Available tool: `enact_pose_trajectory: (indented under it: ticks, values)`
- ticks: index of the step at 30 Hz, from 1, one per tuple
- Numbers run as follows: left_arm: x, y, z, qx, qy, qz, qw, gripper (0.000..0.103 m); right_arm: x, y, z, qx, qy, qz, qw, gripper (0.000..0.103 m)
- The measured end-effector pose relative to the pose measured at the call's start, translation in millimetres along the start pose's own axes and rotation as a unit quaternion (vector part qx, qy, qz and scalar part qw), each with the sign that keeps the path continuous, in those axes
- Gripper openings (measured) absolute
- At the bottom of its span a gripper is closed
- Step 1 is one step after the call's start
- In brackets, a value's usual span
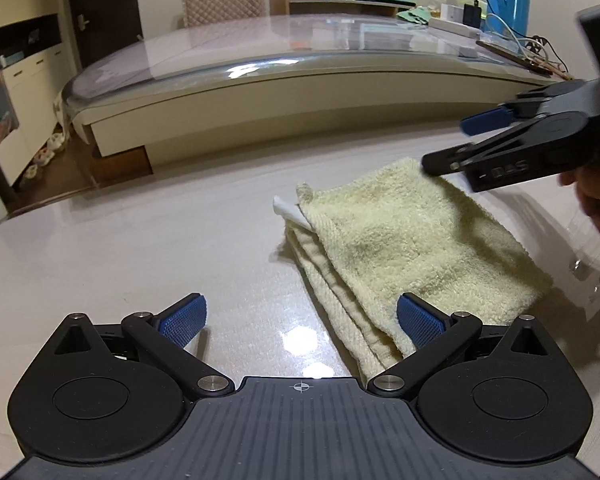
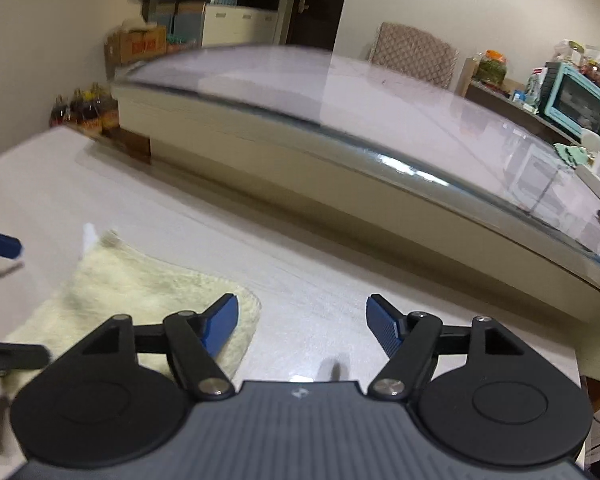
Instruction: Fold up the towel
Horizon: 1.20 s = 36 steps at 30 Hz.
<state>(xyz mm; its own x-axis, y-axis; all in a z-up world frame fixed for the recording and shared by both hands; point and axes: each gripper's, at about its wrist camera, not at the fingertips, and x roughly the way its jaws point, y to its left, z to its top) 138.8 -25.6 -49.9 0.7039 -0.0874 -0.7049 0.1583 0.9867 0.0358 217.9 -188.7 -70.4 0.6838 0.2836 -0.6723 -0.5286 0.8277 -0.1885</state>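
Cream towel [image 1: 412, 248] lies folded in layers on table [image 1: 140, 248]. Left gripper [image 1: 300, 322] spread, empty, beside folded edge. Right gripper [image 2: 302, 328] spread, empty, past towel corner. Fold looks finished; next, likely pull both clear.

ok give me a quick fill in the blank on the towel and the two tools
1. The towel lies ____ on the white table.
2. Both the left tool and the right tool have their jaws ____.
3. The pads on the fingers are ____ in colour.

Missing words: folded; open; blue
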Motion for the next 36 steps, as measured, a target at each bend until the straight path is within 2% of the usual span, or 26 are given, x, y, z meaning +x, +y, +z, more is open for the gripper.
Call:
enact_pose_trajectory:
  ticks: [2, 6, 10, 14, 17, 19, 23, 27, 30, 32, 36]
  values:
    - [1, 2, 0, -0.005, 0.000, -0.004, 1.0000, 0.103, 7, 0, -3, -0.002, 0.007, 0.000, 1.000, 0.081]
    - [0, 7, 0, -0.019, -0.001, -0.013, 0.9997, 0.103, -2, -8, -5, 0.024, -0.003, 0.008, 1.000, 0.078]
    - [-6, 15, 5, -0.036, -0.010, -0.013, 0.9992, 0.103, -33, -10, -9, 0.047, -0.022, 0.027, 0.998, 0.078]
    - [0, 26, 25, -0.053, -0.021, -0.009, 0.9983, 0.103, -66, -2, -21, 0.050, -0.037, 0.038, 0.997, 0.080]
    - [13, 26, 36, -0.049, -0.019, -0.004, 0.9986, 0.103, -81, 2, -31, 0.058, -0.041, 0.041, 0.997, 0.080]
    - [28, 27, 41, -0.044, -0.002, 0.005, 0.9990, 0.103, -88, 4, -38, 0.066, -0.042, 0.044, 0.996, 0.080]
    - [40, 35, 38, -0.065, 0.017, 0.003, 0.9977, 0.103, -94, 4, -45, 0.075, -0.035, 0.054, 0.995, 0.081]
    - [19, 44, 35, -0.094, 0.005, -0.003, 0.9955, 0.103, -104, 1, -52, 0.099, -0.031, 0.075, 0.992, 0.081]
    - [-8, 47, 27, -0.101, -0.008, -0.003, 0.9948, 0.103, -118, 2, -63, 0.121, -0.031, 0.086, 0.988, 0.089]
    - [-34, 43, 12, -0.105, -0.011, 0.000, 0.9944, 0.103, -125, 5, -69, 0.129, -0.029, 0.087, 0.987, 0.090]
    - [-57, 27, -16, -0.107, 0.002, 0.016, 0.9941, 0.103, -140, 16, -85, 0.141, -0.019, 0.085, 0.986, 0.094]
